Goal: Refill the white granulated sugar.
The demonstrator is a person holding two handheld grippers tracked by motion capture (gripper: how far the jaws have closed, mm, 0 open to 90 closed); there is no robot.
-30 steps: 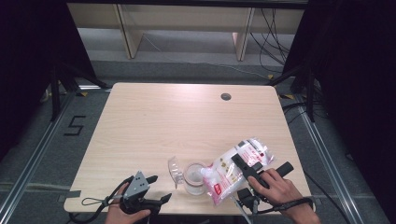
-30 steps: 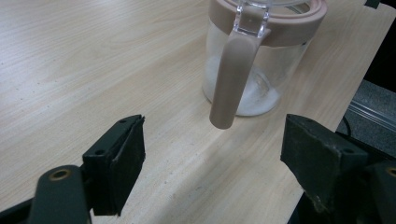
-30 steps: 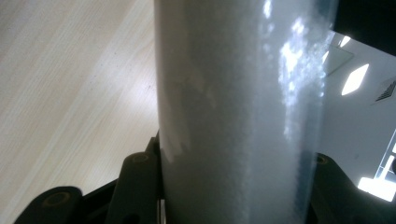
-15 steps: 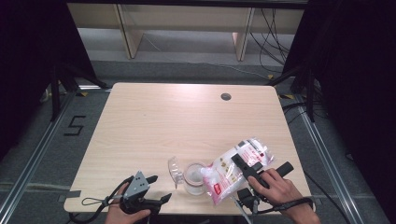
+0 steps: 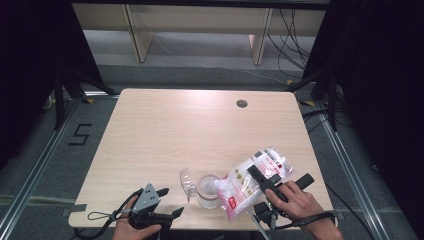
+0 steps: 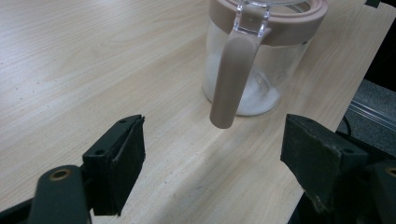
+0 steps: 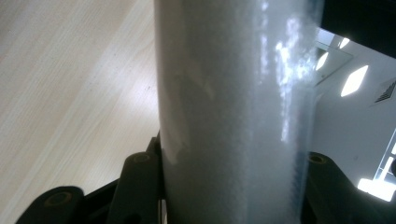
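Note:
A clear jar [image 5: 207, 191] with a pinkish-brown rim stands near the table's front edge, its clear lid [image 5: 186, 181] flipped open to the left. White granules lie in the jar's bottom [image 6: 254, 95]. My right gripper [image 5: 257, 179] is shut on a plastic bag of white granules [image 5: 245, 186], tilted with its lower end over the jar's mouth. In the right gripper view the bag [image 7: 233, 107] stands between the jaws of the right gripper [image 7: 233, 186]. My left gripper [image 5: 171, 201] rests open left of the jar, pointed at the jar's handle [image 6: 231, 79]. Nothing lies between the jaws of that left gripper [image 6: 212, 156].
The wooden table [image 5: 200, 130] has a round cable hole [image 5: 242, 103] at the back right. Its front edge [image 5: 100, 222] runs just beside the left hand. A pale shelf unit [image 5: 200, 30] stands beyond the table, and cables trail over the floor at the back right.

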